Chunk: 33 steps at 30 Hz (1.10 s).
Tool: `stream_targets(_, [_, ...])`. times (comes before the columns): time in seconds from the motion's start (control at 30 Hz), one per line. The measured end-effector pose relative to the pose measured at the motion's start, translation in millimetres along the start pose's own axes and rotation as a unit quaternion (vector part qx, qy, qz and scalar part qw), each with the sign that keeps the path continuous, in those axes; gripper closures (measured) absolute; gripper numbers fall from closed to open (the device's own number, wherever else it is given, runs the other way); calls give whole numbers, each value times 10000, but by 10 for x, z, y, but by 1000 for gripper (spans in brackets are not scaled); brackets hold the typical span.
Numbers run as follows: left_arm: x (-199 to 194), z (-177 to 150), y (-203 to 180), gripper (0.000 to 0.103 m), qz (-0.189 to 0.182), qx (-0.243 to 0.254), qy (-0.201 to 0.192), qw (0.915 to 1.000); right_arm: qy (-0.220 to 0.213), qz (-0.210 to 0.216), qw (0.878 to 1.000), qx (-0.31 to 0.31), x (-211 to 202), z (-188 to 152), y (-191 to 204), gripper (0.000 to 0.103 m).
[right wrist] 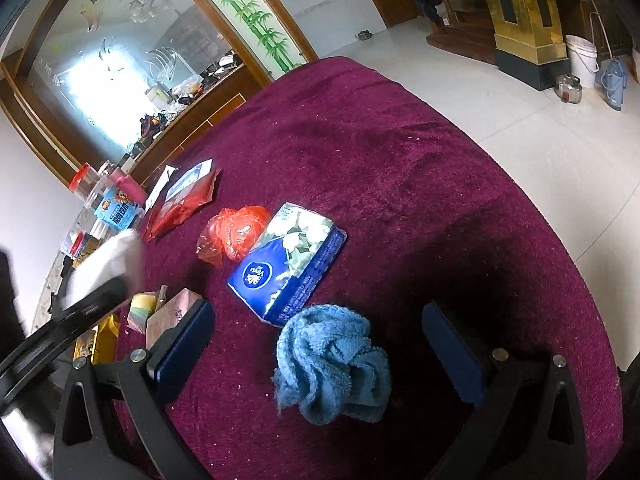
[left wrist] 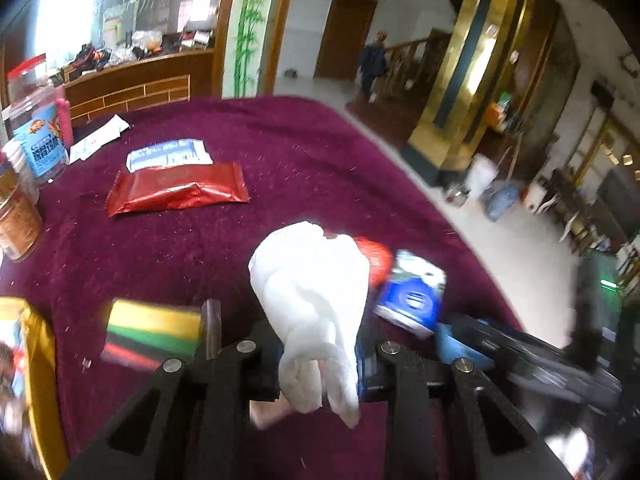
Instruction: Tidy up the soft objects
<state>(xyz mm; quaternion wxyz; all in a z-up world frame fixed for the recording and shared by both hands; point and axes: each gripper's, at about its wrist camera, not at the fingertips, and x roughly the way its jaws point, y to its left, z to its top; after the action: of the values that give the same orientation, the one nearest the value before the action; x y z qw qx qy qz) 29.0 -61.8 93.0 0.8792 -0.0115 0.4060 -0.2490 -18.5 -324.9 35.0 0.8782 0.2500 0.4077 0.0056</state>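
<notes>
Two grippers: left gripper [left wrist: 316, 364] clenched a white cloth [left wrist: 312, 292]; right gripper [right wrist: 316, 344] gaped around the blue towel [right wrist: 332, 364] beside the tissue pack [right wrist: 288, 264], and closing might have snagged the pack.

Blue tissue pack [right wrist: 288, 264]: oval logo reads "Vinda". Clear jar [left wrist: 38, 136], blue label: Chinese characters, blurred, not legible

On the maroon velvet tablecloth [right wrist: 400, 152]: one crumpled blue terry towel [right wrist: 332, 364], one blue floral tissue pack [right wrist: 288, 264], one crumpled red plastic bag [right wrist: 234, 236], one red foil packet [left wrist: 176, 194], one white crumpled cloth [left wrist: 312, 300], and one striped yellow-green sponge [left wrist: 152, 332].
</notes>
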Motion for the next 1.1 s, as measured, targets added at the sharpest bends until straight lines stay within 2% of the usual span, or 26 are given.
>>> stream_targets(0.2, [-688,-278,93,78,-524,-309,-345,9976,-19,20,10000,11,-2,-6,-4,0])
stream_targets(0.33, [-1092,-514,315,78,-606,-541,-523,9953,-20,23,10000,19,-2,-4,-4,0])
stream_targets(0.53, [-1736,-907,914,78,-85,-1064,-874,9904,-22,20,10000,18,-6,4,-16,0])
stream_targets(0.7, [-2173,-1337,1422,77,463,-1547,-1137,9803,-44,154,9998,84,-33,13,-42,0])
stream_targets(0.8, [-2307,-1580,1653,77,589,-1800,-1168,9749,-73,199,9997,111,-46,11,-56,0])
stream_targets(0.93, [-2389,-1851,1897,77,689,-2108,-1137,9685,-45,-81,9999,73,-38,-6,-14,0])
stream_targets(1.1, [-2470,-2075,2141,77,1081,-2262,-980,9631,20,-483,9988,-47,-113,-109,50,0])
